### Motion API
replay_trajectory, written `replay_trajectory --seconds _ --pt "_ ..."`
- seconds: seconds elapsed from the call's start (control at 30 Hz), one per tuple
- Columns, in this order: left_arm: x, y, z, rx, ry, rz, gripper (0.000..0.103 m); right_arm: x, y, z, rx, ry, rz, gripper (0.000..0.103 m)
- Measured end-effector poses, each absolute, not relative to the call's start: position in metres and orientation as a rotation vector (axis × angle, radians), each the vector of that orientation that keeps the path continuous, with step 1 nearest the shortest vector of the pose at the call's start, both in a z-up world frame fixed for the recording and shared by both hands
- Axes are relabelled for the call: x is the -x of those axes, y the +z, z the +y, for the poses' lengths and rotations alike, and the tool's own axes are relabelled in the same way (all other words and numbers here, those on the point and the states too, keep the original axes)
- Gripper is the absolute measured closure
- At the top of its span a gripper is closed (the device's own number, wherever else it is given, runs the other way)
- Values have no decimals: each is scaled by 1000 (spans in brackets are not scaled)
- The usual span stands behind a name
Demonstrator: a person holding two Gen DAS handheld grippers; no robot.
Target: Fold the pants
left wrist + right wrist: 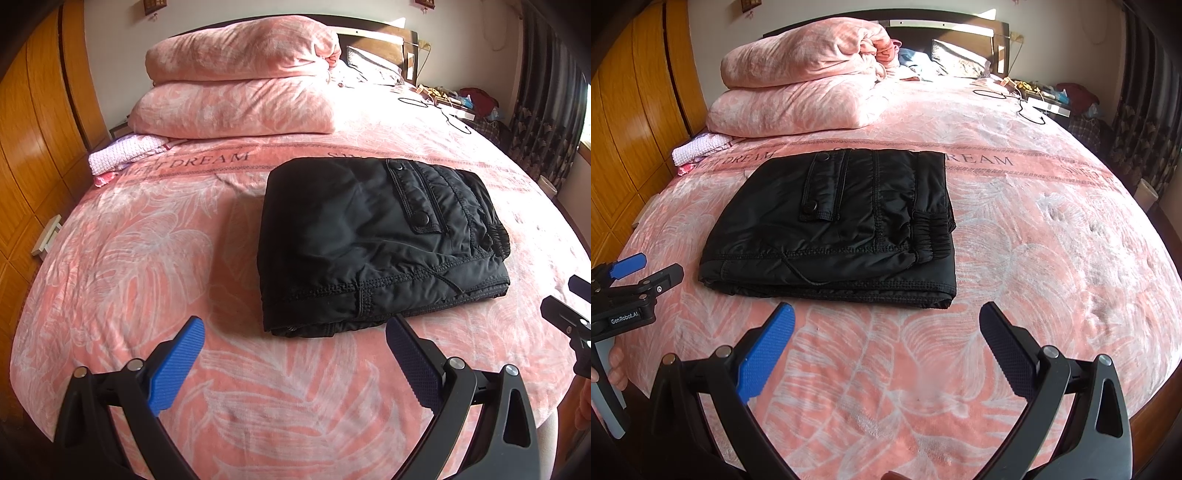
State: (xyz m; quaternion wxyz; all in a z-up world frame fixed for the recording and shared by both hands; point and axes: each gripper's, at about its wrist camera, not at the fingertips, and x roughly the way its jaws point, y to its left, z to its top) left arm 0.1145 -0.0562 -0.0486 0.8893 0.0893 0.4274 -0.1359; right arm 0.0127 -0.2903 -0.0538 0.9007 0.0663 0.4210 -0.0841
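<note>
Both claws hang wide open and empty near the bed's (1052, 229) front edge: left claw (295, 354), right claw (886, 339). Black pants (834, 225) lie mid-bed, folded into a compact rectangle, so folding looks finished; at most, smoothing the loose near edge remains.

The pants (373, 240) are plain black with black stitching and black snap buttons. They lie on a bed blanket (147, 258) of salmon pink with a white leaf pattern and a darker pink band lettered in grey. At the far end the folded quilt (240, 74) is a mottled pink and white. Left of it, a knitted cloth (122, 151) is pale lilac. The wardrobe (33, 129) at far left is orange-brown wood grain. The curtain (546, 122) at far right is dark with a pale fan motif. The left claw (291, 365) is black, with one bright blue pad and one dark navy dotted pad; the right claw (886, 350) has the same colours.
</note>
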Motion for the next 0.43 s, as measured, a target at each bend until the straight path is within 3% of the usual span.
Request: replay_trajectory --seconds 0.43 --pt "-117 -50 -56 -179 -282 907 4 -14 -53 -291 -146 -169 872 3"
